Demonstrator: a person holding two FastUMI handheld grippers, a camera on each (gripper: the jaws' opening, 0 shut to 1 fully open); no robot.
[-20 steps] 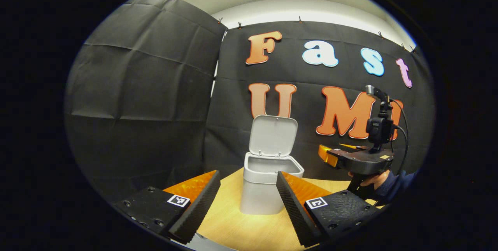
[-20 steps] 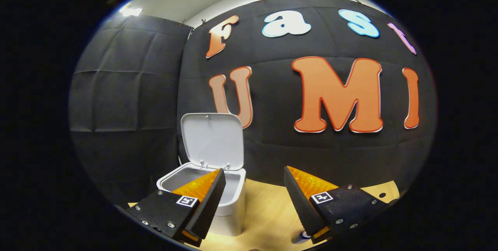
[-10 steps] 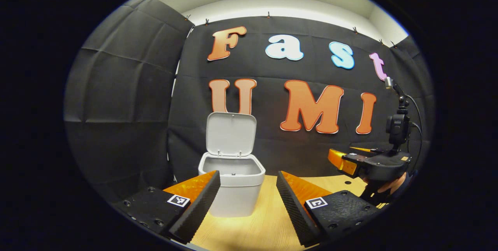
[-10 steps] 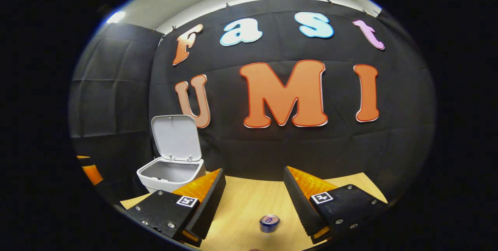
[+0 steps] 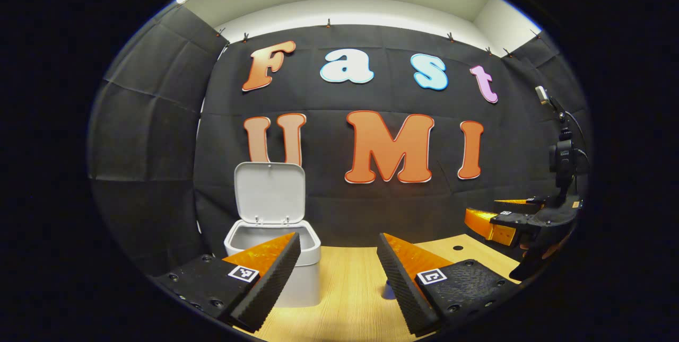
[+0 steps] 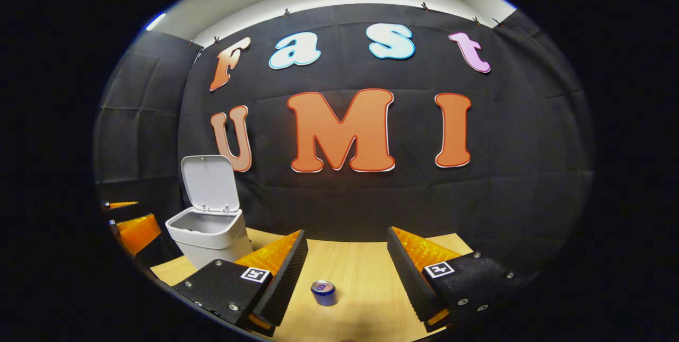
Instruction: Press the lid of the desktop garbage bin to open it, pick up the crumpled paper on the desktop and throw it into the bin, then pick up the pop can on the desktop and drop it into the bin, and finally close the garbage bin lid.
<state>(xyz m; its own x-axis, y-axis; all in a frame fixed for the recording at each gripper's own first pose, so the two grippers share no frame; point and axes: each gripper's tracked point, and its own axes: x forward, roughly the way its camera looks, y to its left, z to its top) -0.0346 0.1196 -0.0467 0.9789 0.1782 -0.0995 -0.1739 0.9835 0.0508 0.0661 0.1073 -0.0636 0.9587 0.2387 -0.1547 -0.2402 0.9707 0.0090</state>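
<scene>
White plastic desktop bin stands on the light wooden tabletop, hinged lid upright, fully open; contents can't be made out. Small blue pop can upright on table, well right of bin, in front of right gripper, whose jaws are spread wide, empty. Left gripper just beside bin, jaws wide apart, holding nothing.

Both grippers are held level above the table. The left gripper has its fingers spread apart, empty; the right gripper likewise.
</scene>
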